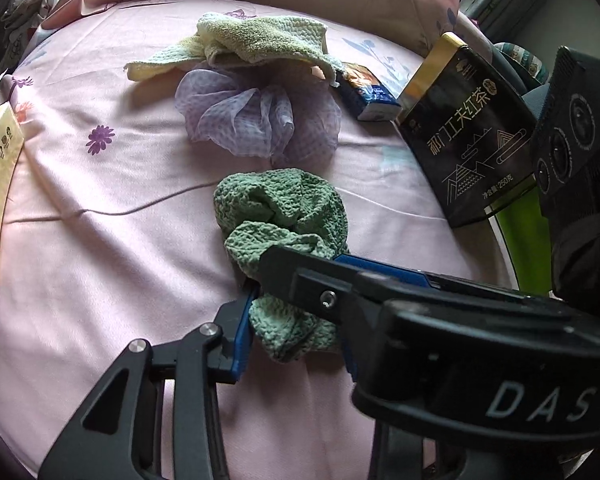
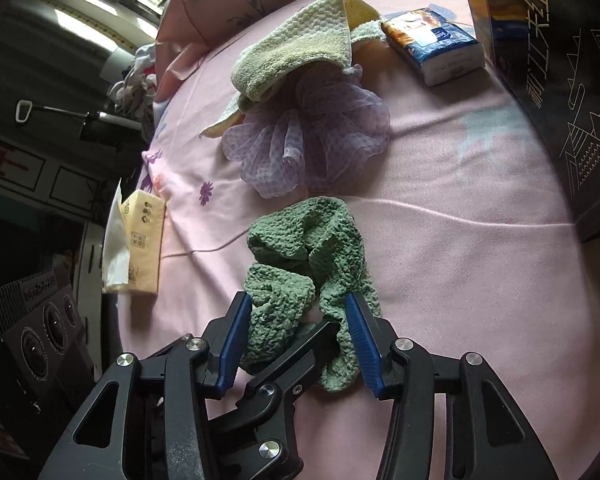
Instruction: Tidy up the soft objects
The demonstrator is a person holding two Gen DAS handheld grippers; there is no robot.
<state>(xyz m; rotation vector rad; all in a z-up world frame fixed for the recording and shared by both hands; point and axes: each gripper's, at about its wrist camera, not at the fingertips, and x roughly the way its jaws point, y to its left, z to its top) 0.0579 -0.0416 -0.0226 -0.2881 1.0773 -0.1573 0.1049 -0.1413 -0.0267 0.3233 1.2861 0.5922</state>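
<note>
A crumpled green waffle-textured cloth (image 1: 280,208) lies on the pink flower-printed bed sheet (image 1: 100,240), near the front of the bed in both views. The left hand-held gripper (image 1: 256,300) has its blue pads on the near end of this cloth, and the fabric is bunched and pressed between them, so it is clamped on the cloth. In the right wrist view, the right hand-held gripper (image 2: 300,340) stands with its two blue pads (image 2: 236,340) on either side of the same near end. The fabric fills the space between them, but there is a gap beside the right pad, so its jaws are apart around the cloth. A black finger of the other gripper crosses between them.

Just behind the green cloth lies a lilac mesh bath puff (image 1: 256,116), and a pale yellow-green terry towel (image 1: 260,40) partly covers the puff's far edge. To the right stand a small blue tissue packet (image 1: 366,94) and a tall black tea box (image 1: 464,132). A yellow tissue pack (image 2: 140,240) lies at the left edge of the bed.
</note>
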